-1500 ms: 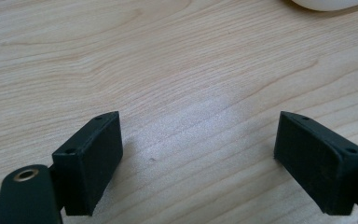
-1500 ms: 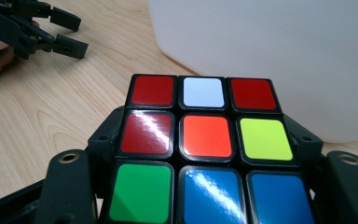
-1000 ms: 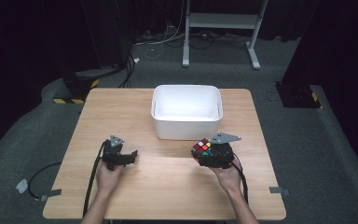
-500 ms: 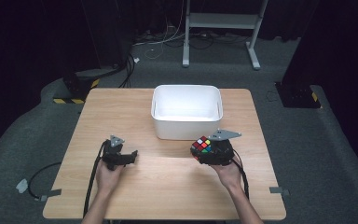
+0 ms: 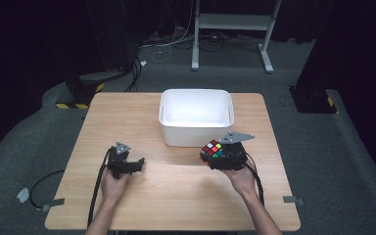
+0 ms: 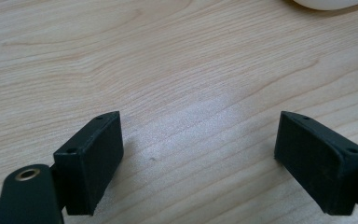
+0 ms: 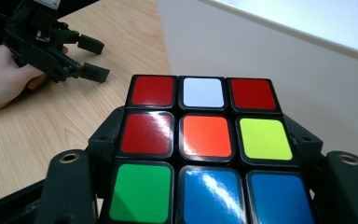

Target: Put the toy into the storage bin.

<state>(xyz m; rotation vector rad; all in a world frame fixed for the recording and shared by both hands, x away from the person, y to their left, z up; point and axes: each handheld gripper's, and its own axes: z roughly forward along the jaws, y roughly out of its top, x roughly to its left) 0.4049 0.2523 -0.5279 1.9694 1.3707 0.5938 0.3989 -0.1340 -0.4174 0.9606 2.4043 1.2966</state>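
Spanning most of the high view, the wooden table (image 5: 176, 196) carries everything, its grain running left to right. At its far middle stands the white bin (image 5: 196, 117), a rounded rectangular tub whose long side runs left to right; its inside looks bare and white. In the right gripper view its near wall rises just beyond the cube.

Next in size come the two hands. The right hand (image 5: 241, 178) comes in from the near edge and holds the right tongs (image 5: 214, 155), which point toward the left and a little toward the far side. These tongs are clenched on the puzzle cube (image 5: 212, 149), one jaw pressed on each of two opposite sides, as the right gripper view makes plain. The cube sits just in front of the bin's near wall, right of the table's middle, close to the bin but apart from it. Being a cube, it has no long axis; one face is turned up toward the cameras, showing red, white, red along its far row, red, orange, yellow in the middle and green, blue, blue nearest the tongs.

The left hand (image 5: 112, 183) rests on the table to the near left, well apart from the cube. Its left tongs (image 5: 138, 164) point right, toward the cube, and stand released with bare wood between the jaws.

No readable writing or brand shows on any of these things.
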